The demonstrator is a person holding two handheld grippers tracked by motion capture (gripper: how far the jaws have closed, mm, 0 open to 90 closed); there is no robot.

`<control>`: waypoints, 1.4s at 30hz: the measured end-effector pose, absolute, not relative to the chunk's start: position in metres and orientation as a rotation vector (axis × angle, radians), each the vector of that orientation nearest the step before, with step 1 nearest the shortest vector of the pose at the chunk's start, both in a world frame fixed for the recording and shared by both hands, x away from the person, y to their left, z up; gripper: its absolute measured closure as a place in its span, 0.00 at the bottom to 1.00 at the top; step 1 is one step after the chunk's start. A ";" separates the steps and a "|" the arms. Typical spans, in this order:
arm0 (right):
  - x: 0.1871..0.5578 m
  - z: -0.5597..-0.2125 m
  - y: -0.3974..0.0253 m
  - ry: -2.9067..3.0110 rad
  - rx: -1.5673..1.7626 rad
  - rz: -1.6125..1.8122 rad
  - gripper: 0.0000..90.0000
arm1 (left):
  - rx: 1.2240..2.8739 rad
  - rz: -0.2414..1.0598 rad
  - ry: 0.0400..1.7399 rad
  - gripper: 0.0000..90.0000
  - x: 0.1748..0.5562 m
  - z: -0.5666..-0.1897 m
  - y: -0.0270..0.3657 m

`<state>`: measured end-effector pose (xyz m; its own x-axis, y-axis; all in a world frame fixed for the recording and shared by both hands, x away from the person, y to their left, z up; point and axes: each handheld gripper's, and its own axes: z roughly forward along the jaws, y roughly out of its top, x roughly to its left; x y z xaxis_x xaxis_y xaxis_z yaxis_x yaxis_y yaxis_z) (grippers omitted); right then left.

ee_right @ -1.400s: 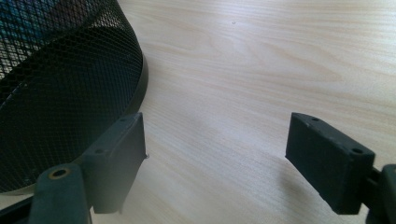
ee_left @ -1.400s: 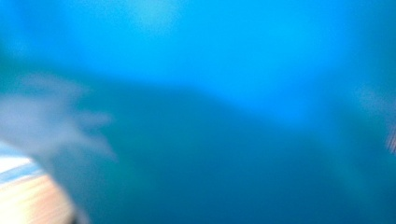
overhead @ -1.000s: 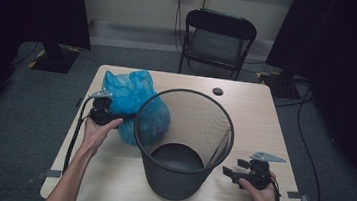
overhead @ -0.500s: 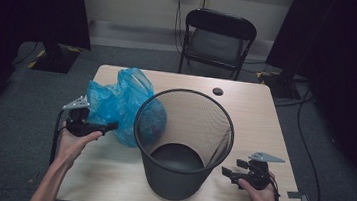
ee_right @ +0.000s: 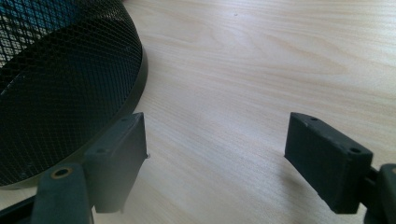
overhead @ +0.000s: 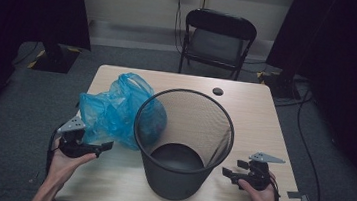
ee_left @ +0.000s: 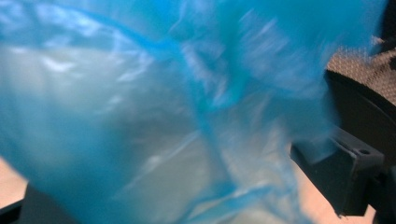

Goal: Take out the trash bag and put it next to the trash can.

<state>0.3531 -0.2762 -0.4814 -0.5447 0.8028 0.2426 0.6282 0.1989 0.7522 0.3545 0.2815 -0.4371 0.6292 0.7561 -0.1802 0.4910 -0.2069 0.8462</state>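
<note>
A crumpled blue plastic bag lies on the wooden table, pressed against the left side of a black wire-mesh bin. My left gripper is at the table's front left, just below the bag's near edge, pointing right. In the left gripper view the blurred bag bulges between my left gripper's wide-apart jaws; it is open. My right gripper rests low at the front right, pointing at the bin's base. Its jaws stand open over bare wood, next to the bin's bottom rim.
A small dark round cap sits in the table top near the far edge. A black folding chair stands behind the table. Bare wood lies to the right of the bin. Grey carpet surrounds the table.
My left gripper has pulled back from the bag's top beside the bin to the front left corner. The bag has spread leftward and toward me. The right gripper has stayed put.
</note>
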 end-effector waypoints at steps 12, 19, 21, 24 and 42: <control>0.353 -0.484 -0.278 2.265 1.387 1.245 0.22 | 1.953 0.294 0.929 0.21 0.327 -0.457 0.251; 0.351 -0.486 -0.281 2.263 1.398 1.214 0.22 | 2.015 0.291 0.906 0.20 0.319 -0.474 0.236; 0.351 -0.487 -0.282 2.260 1.402 1.207 0.22 | 2.053 0.319 0.898 0.19 0.318 -0.478 0.233; 0.350 -0.488 -0.283 2.261 1.398 1.187 0.22 | 2.072 0.324 0.905 0.19 0.317 -0.482 0.231; 0.346 -0.493 -0.279 2.233 1.393 1.056 0.21 | 2.154 0.406 0.933 0.16 0.316 -0.501 0.215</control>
<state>0.3464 -0.2792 -0.4931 -0.4823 0.8677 0.1206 0.6435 0.2575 0.7208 0.3164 0.2151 -0.5006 0.6853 0.7283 -0.0039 0.4937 -0.4606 0.7376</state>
